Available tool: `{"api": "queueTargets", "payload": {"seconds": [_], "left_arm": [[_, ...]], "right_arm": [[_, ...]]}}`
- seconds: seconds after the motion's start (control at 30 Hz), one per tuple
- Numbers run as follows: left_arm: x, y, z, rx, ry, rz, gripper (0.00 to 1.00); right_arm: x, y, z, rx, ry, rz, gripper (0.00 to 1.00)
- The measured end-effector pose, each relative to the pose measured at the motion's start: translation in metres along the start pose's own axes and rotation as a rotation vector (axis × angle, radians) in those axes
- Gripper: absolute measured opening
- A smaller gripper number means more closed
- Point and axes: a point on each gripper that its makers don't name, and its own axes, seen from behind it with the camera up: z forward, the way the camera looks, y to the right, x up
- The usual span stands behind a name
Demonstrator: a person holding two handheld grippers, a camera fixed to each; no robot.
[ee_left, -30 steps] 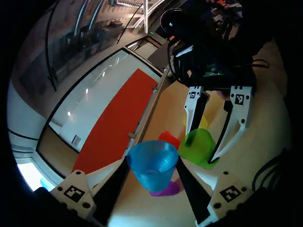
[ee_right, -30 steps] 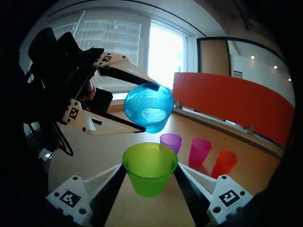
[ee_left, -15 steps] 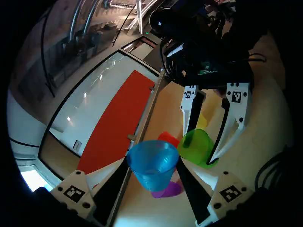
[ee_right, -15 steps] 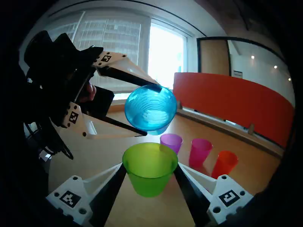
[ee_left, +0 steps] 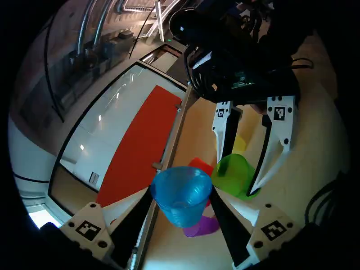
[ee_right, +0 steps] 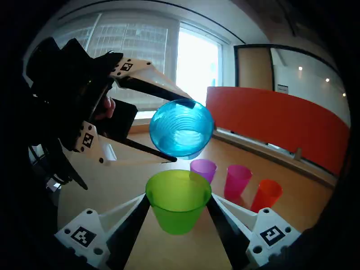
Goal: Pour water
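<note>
My left gripper [ee_left: 181, 194] is shut on a clear blue cup [ee_left: 182, 204]. In the right gripper view that blue cup [ee_right: 181, 128] hangs tilted, its mouth facing down and forward, just above and behind a green cup [ee_right: 178, 204]. My right gripper [ee_right: 178, 198] is shut on the green cup, which stands upright. The left gripper [ee_right: 180, 127] comes in from the left, held by a hand. In the left gripper view the right gripper [ee_left: 236, 180] holds the green cup [ee_left: 233, 173] beyond the blue one. I cannot tell whether water is in either cup.
On the wooden table [ee_right: 126, 184] behind the green cup stand a purple cup [ee_right: 203, 168], a magenta cup [ee_right: 237, 179] and an orange cup [ee_right: 266, 193]. A yellow cup [ee_left: 239, 145] stands farther off. A red partition [ee_right: 279, 121] runs along the table's far edge.
The blue cup has tilted further, its mouth turning more toward the green cup, and has shifted slightly right. The green cup and right gripper have stayed put.
</note>
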Motion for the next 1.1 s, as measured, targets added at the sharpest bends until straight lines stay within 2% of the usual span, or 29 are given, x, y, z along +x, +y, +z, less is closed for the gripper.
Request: {"api": "queueTargets", "payload": {"seconds": [0.7, 1.1], "left_arm": [[0.0047, 0.0008, -0.0031, 0.005, -0.006, 0.078, 0.88], [0.0087, 0.001, -0.0044, 0.01, -0.005, 0.102, 0.88]], "right_arm": [[0.0014, -0.0005, -0.0001, 0.003, 0.002, -0.002, 0.91], [0.0008, 0.0, -0.0014, 0.002, 0.005, -0.001, 0.91]]}}
